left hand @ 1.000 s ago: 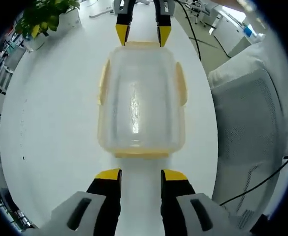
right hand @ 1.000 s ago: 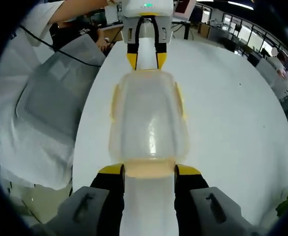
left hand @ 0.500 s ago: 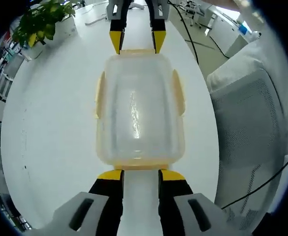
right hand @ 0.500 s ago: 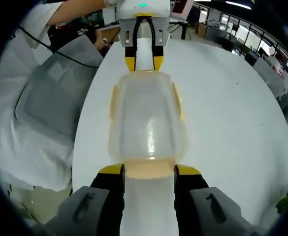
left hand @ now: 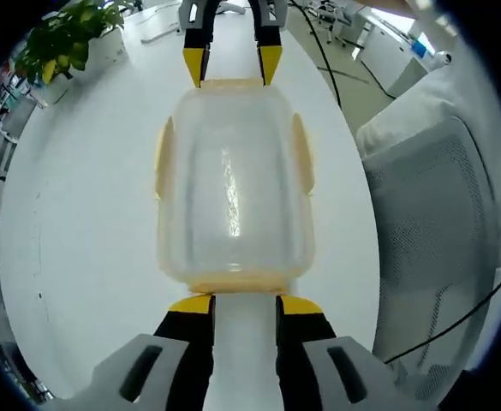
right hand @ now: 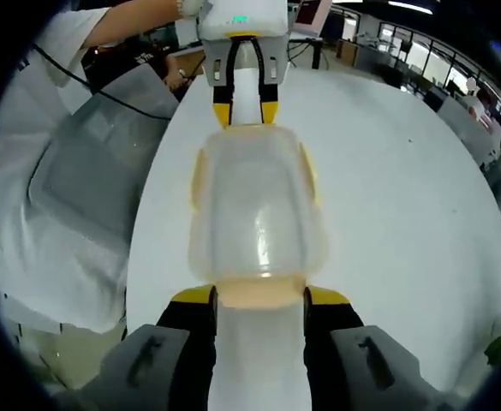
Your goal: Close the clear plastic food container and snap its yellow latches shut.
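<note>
left gripper view: one container [left hand: 231, 188], two side latches [left hand: 162, 158]

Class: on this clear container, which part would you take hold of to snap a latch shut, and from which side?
Grip an end latch on the container, coming in from that short end. The latches are thin yellow flaps along the rim, and each gripper, left and right, already faces one with its jaws astride it.
</note>
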